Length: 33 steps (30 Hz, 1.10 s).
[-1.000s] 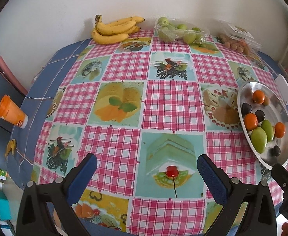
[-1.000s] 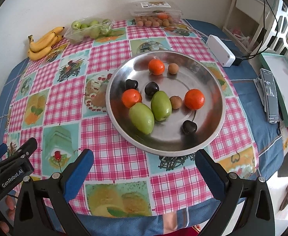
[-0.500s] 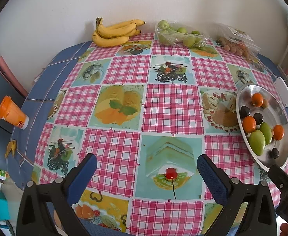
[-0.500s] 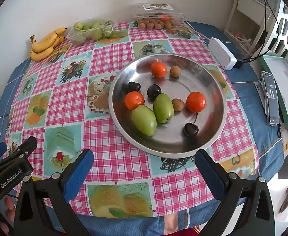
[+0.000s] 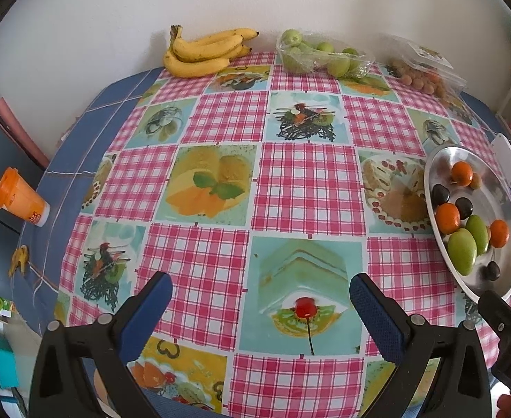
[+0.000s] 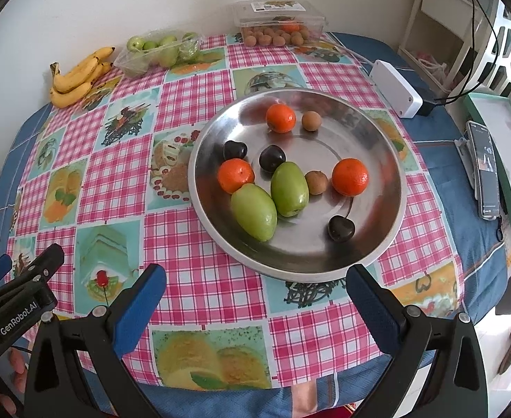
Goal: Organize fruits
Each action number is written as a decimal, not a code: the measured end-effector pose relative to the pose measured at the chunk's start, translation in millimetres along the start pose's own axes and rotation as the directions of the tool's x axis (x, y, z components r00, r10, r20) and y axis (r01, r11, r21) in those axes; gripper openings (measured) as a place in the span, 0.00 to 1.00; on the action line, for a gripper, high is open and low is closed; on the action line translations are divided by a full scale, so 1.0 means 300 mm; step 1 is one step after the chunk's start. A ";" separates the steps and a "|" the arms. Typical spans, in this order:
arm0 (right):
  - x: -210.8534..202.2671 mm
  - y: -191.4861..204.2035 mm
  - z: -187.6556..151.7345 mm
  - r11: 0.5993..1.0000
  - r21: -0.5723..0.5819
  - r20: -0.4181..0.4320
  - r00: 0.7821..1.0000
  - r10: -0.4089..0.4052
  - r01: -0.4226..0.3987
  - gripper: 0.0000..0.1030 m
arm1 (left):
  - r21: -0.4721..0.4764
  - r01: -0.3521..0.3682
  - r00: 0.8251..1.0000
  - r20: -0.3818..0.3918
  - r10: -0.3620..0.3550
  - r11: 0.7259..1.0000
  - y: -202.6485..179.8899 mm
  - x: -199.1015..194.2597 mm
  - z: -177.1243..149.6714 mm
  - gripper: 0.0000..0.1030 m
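Both grippers are hanging wide apart and holding nothing: the left gripper (image 5: 259,299) is sitting at the bottom of its view over the checked tablecloth (image 5: 220,261), and the right gripper (image 6: 255,292) is sitting low in its frame, just below the steel plate (image 6: 388,230). Oranges (image 6: 350,177), green fruits (image 6: 253,211) and dark cherries (image 6: 341,229) are lying in that plate at center frame; bananas (image 6: 77,76) are resting at upper left.

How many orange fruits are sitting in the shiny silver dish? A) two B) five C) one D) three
D: in the right wrist view the silver dish holds three orange fruits, one at the back, one on the left beside the green fruits, and one on the right.
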State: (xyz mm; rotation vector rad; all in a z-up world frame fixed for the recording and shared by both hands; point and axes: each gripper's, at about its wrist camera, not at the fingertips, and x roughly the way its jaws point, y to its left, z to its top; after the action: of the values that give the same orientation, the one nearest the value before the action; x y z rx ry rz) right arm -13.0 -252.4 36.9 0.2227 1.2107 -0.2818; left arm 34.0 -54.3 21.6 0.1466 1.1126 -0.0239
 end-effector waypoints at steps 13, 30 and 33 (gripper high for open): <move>0.028 -0.014 0.001 1.000 0.019 -0.008 1.000 -0.002 0.002 1.00 | 0.007 0.001 1.000 -0.019 -0.001 1.000 -0.010 0.032 -0.003 1.00; 0.054 -0.009 -0.003 1.000 0.029 -0.020 1.000 -0.004 0.004 1.00 | 0.007 -0.007 0.999 -0.034 0.007 1.000 -0.012 0.065 -0.002 1.00; 0.064 -0.004 -0.002 1.000 0.029 -0.027 1.000 -0.005 0.006 1.00 | 0.009 -0.008 0.999 -0.038 0.009 1.000 -0.015 0.072 0.001 1.00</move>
State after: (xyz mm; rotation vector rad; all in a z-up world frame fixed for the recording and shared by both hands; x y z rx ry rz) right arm -7.7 -255.2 18.8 0.2491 1.2346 -0.3020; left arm 43.4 -57.6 1.8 0.1603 1.1499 -0.0187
